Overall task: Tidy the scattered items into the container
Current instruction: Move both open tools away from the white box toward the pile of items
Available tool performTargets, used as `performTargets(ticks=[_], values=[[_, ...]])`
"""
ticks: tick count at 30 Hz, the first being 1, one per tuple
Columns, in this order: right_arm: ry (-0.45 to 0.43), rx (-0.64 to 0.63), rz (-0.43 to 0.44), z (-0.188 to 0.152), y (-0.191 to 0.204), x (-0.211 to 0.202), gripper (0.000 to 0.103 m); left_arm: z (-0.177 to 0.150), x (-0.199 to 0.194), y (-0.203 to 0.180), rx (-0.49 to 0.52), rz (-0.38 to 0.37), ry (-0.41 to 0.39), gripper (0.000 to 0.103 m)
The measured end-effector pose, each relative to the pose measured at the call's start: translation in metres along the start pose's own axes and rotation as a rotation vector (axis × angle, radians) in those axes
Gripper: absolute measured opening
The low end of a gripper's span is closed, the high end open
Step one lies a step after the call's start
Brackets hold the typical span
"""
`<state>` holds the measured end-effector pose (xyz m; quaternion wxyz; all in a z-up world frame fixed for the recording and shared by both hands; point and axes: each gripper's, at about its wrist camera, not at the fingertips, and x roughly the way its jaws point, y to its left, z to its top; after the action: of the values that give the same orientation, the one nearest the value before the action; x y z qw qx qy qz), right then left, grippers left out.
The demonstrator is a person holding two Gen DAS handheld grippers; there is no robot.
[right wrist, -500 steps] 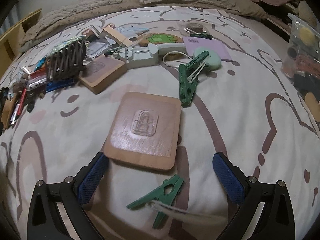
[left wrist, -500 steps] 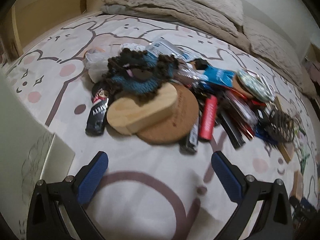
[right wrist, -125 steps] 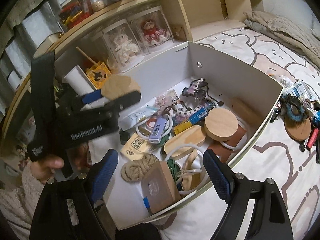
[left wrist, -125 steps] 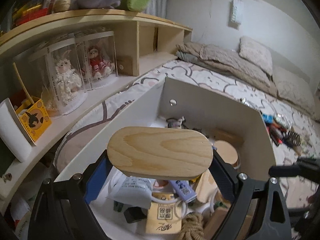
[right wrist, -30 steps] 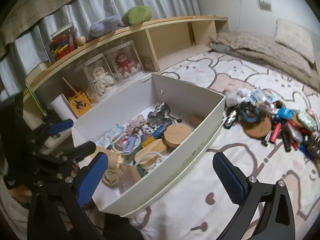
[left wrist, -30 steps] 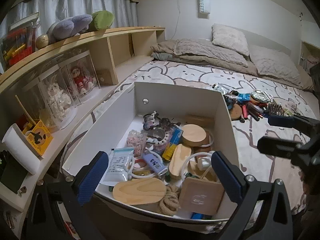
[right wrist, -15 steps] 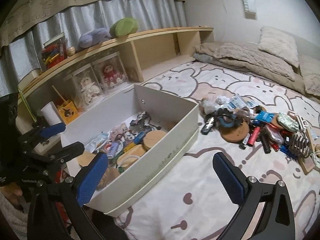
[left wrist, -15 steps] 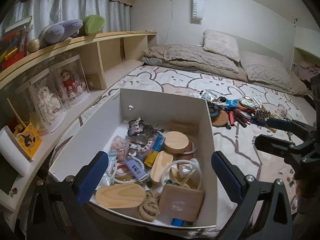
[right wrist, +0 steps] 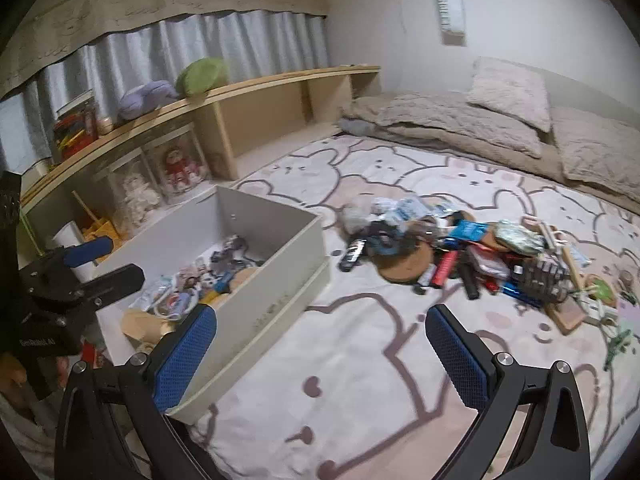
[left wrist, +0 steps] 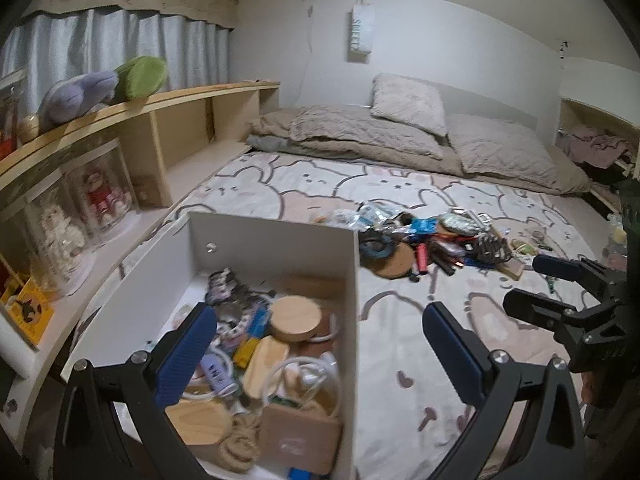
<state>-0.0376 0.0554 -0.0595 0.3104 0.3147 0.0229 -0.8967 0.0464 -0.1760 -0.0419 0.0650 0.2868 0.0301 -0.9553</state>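
Both grippers have pulled up and back from the white storage box (left wrist: 352, 280) since a second ago, widening the view of the bedroom. Left gripper (left wrist: 320, 350) and right gripper (right wrist: 320, 348) hang with blue-padded fingers (left wrist: 188, 354) spread wide, holding nothing. Wooden discs, a wooden oval board (left wrist: 198, 424) and coiled rope fill the box at near left. Scattered items (right wrist: 452, 256) lie heaped on the bunny-print bedsheet (right wrist: 360, 360), right of the box. A wall hanging (left wrist: 362, 36) reads "SWEET".
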Motion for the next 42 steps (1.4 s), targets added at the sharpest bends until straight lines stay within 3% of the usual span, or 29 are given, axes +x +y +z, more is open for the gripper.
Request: performTargets(ticks=[23, 42], values=[[-0.079, 0.119, -0.239, -0.016, -0.086, -0.070, 0.103, 0.027, 0.008, -0.072, 0.032, -0.171, -0.037, 0.103], [-0.120, 0.173, -0.365, -0.035, -0.131, -0.101, 0.103, 0.025, 0.023, -0.116, 0.073, -0.225, -0.028, 0.103]])
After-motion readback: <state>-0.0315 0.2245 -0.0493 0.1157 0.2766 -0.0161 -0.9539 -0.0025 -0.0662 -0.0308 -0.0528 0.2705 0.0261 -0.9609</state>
